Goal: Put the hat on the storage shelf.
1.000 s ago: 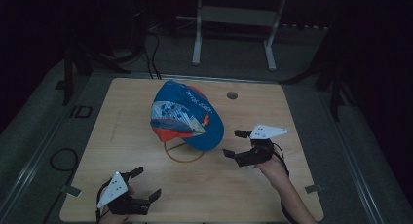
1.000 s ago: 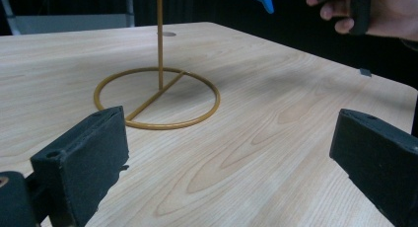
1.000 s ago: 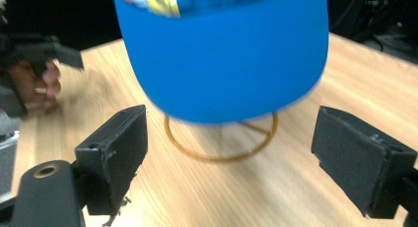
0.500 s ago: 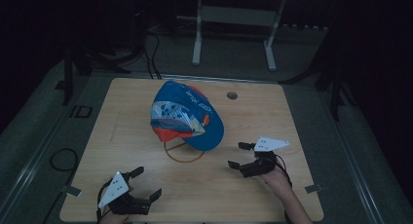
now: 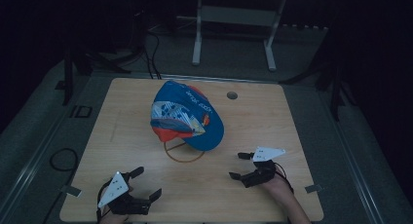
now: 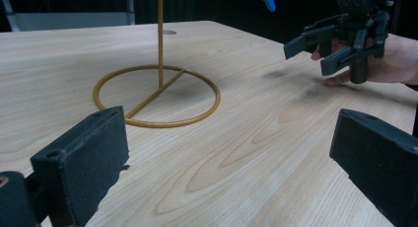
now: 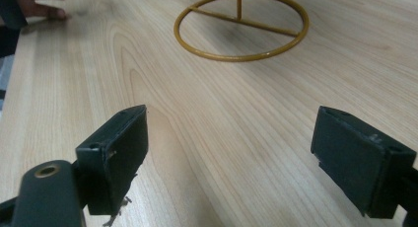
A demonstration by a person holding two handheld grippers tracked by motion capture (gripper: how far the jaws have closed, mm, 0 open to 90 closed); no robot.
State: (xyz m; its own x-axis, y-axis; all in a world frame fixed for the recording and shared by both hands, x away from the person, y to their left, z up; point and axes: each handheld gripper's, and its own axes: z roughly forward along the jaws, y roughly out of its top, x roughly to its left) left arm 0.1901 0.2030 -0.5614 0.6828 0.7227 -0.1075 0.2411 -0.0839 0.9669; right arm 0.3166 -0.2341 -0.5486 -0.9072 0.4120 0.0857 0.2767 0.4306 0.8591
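Note:
A blue cap [image 5: 187,116] with a patterned, orange-edged brim hangs on a thin gold stand whose ring base [image 5: 183,153] lies on the wooden table [image 5: 272,117]. My left gripper [image 5: 146,184] rests open near the front left edge, jaws pointing at the ring base [image 6: 157,96]. At the front right my right gripper [image 5: 238,165] is open too, low over the wood and aimed toward the same ring [image 7: 241,27]. That right gripper [image 6: 315,52] also appears across the table in the left gripper view. Nothing sits between either pair of jaws.
A round cable hole [image 5: 232,95] is set in the table's far side. A white metal frame [image 5: 234,19] stands on the dark floor beyond. A cable loop [image 5: 63,160] lies on the floor to the left.
My right gripper has pulled back from beside the cap toward the front right of the table and dropped lower. The left gripper has barely moved.

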